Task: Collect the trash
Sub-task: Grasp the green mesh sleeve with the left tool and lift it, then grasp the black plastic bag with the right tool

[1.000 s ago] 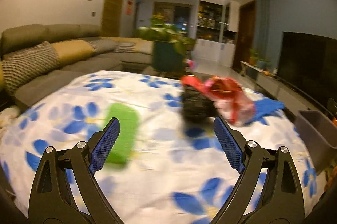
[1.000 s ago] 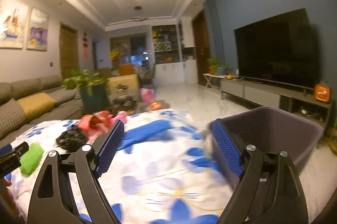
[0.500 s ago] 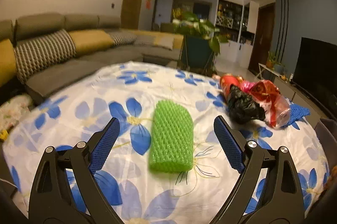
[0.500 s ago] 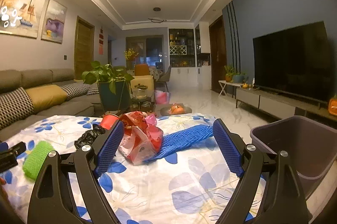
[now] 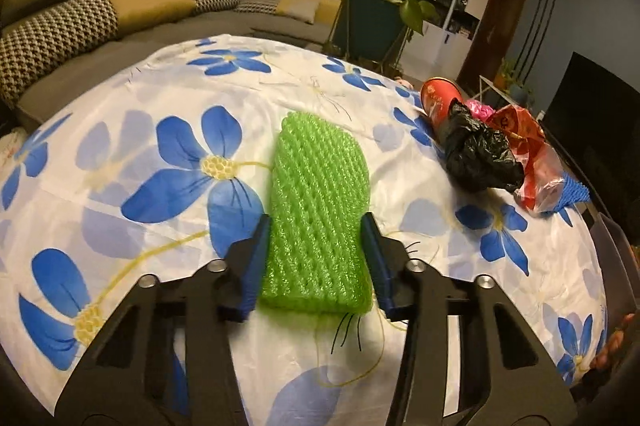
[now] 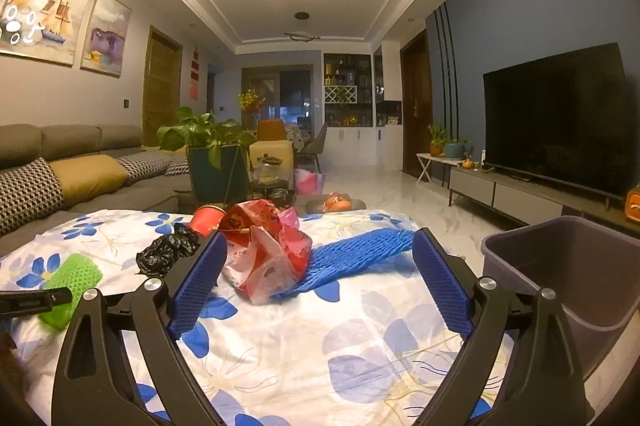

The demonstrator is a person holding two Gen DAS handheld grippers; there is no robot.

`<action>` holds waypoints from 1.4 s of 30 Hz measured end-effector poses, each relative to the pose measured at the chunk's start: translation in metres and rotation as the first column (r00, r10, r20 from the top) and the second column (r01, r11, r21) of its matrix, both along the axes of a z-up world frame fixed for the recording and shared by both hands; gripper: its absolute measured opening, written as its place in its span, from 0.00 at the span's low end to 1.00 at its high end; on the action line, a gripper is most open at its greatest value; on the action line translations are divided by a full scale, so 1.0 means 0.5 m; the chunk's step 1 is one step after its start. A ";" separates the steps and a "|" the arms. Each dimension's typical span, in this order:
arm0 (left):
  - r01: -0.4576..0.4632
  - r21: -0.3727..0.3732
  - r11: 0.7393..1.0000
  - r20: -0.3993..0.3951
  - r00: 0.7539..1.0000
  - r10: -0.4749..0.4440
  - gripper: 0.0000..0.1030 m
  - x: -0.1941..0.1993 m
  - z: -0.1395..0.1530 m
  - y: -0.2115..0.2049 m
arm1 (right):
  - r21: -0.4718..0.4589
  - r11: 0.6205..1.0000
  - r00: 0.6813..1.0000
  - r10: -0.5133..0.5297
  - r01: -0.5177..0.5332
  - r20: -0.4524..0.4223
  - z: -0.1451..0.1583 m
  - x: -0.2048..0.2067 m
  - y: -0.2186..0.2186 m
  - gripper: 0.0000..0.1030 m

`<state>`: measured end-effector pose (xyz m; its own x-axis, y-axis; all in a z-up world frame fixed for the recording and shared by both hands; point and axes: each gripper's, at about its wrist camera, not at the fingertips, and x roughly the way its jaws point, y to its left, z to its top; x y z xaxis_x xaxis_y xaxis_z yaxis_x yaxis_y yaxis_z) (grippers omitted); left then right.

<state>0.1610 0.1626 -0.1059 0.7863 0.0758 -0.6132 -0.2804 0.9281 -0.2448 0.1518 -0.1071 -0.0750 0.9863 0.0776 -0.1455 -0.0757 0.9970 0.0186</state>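
A green foam net sleeve lies on the flowered tablecloth. My left gripper is shut on its near end, both blue pads touching its sides. It also shows in the right wrist view. Further right lie a black plastic bag, a red cup, a red-and-clear plastic bag and a blue foam net. My right gripper is open and empty above the cloth, facing the red bag.
A grey-purple trash bin stands off the table's right edge. A sofa runs along the left. A potted plant stands past the table's far edge. A TV is on the right wall.
My left gripper moved forward over the green net sleeve and closed on it. My right gripper moved a little closer to the red bag and stayed open.
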 end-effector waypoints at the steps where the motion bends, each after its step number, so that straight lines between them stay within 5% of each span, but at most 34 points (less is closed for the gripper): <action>1: 0.007 -0.007 1.000 0.004 1.000 -0.007 0.34 -0.001 0.000 0.000 | 0.002 1.000 1.000 0.005 -0.005 -0.008 -0.001 0.003 -0.001 0.90; 6: 0.022 -0.035 0.999 0.030 0.999 -0.021 0.11 -0.008 0.005 0.004 | 0.006 1.000 0.999 0.019 -0.019 -0.043 -0.005 0.018 0.000 0.90; 22: -0.021 0.050 0.999 0.248 0.969 0.008 0.10 -0.082 0.147 -0.019 | -0.004 0.993 0.988 0.113 -0.114 -0.109 0.012 0.037 0.065 0.90; 31: -0.098 0.063 0.993 0.272 0.959 0.078 0.11 -0.093 0.160 0.028 | -0.046 0.975 0.959 0.207 -0.219 -0.193 0.006 0.091 0.202 0.86; 42: -0.127 0.036 0.991 0.271 0.956 0.113 0.10 -0.083 0.151 0.092 | -0.085 0.969 0.936 0.200 -0.233 -0.291 -0.016 0.175 0.292 0.66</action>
